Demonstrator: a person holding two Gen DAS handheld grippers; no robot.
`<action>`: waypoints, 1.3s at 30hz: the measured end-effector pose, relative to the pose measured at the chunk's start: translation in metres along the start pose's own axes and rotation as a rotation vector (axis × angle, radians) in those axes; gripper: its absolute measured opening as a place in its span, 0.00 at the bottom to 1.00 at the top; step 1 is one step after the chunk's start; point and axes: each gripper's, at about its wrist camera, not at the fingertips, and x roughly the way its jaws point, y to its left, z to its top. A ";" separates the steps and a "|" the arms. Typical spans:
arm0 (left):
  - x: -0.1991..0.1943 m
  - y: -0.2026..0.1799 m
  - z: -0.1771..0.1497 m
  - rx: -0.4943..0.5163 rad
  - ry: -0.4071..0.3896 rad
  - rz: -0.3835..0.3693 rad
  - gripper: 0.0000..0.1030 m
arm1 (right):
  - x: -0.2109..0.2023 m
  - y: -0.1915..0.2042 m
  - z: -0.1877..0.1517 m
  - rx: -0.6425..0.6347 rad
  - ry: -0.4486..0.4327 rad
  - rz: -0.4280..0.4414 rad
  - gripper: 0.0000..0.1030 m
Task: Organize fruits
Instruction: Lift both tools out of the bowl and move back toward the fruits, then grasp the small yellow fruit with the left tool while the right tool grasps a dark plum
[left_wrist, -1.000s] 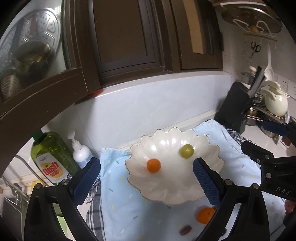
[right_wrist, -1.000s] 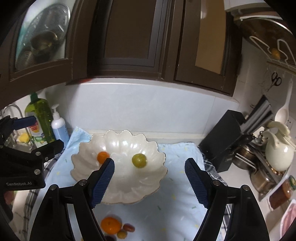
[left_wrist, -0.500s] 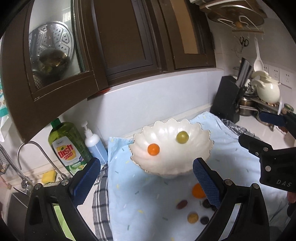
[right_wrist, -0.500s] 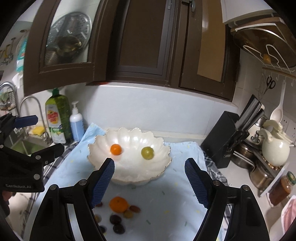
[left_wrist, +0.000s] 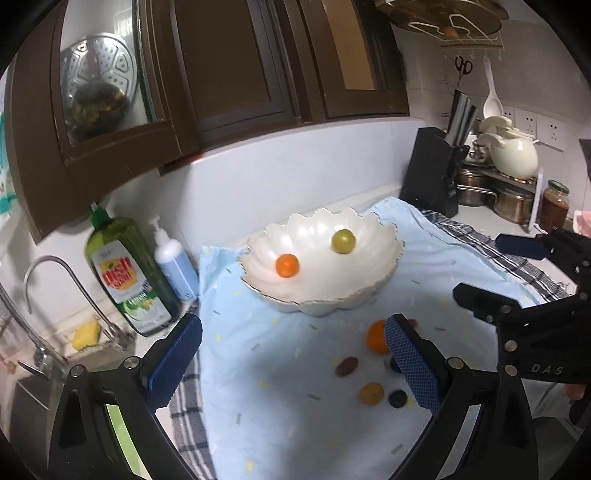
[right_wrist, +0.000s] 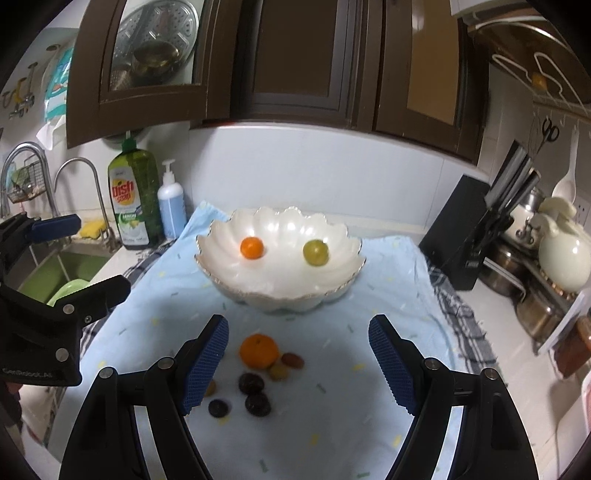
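A white scalloped bowl (right_wrist: 280, 291) (left_wrist: 325, 302) stands on a light blue cloth (right_wrist: 332, 424). In it lie a small orange fruit (right_wrist: 252, 247) (left_wrist: 287, 265) and a green fruit (right_wrist: 316, 252) (left_wrist: 343, 241). In front of the bowl on the cloth lie a larger orange (right_wrist: 258, 351) (left_wrist: 376, 336) and several small dark, red and yellow fruits (right_wrist: 251, 384) (left_wrist: 371, 393). My right gripper (right_wrist: 298, 363) is open and empty above the loose fruits. My left gripper (left_wrist: 293, 365) is open and empty, left of them.
A green dish soap bottle (right_wrist: 133, 195) and a pump bottle (right_wrist: 171, 205) stand at the back left by the sink (right_wrist: 62, 269) and tap. A black knife block (right_wrist: 463, 232), a white teapot (right_wrist: 563, 254) and steel pots stand at the right. Dark cabinets hang overhead.
Both grippers have drawn back from the bowl and tilted down. The bowl now sits farther away and the loose fruits on the cloth have come fully into view.
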 end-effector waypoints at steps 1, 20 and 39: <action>0.001 -0.001 -0.002 0.001 0.002 -0.008 0.99 | 0.002 0.001 -0.003 0.006 0.012 0.007 0.77; 0.043 -0.022 -0.060 0.119 0.121 -0.157 0.84 | 0.030 0.023 -0.051 -0.058 0.131 0.011 0.76; 0.085 -0.040 -0.084 0.117 0.219 -0.324 0.51 | 0.069 0.025 -0.080 -0.033 0.233 0.055 0.50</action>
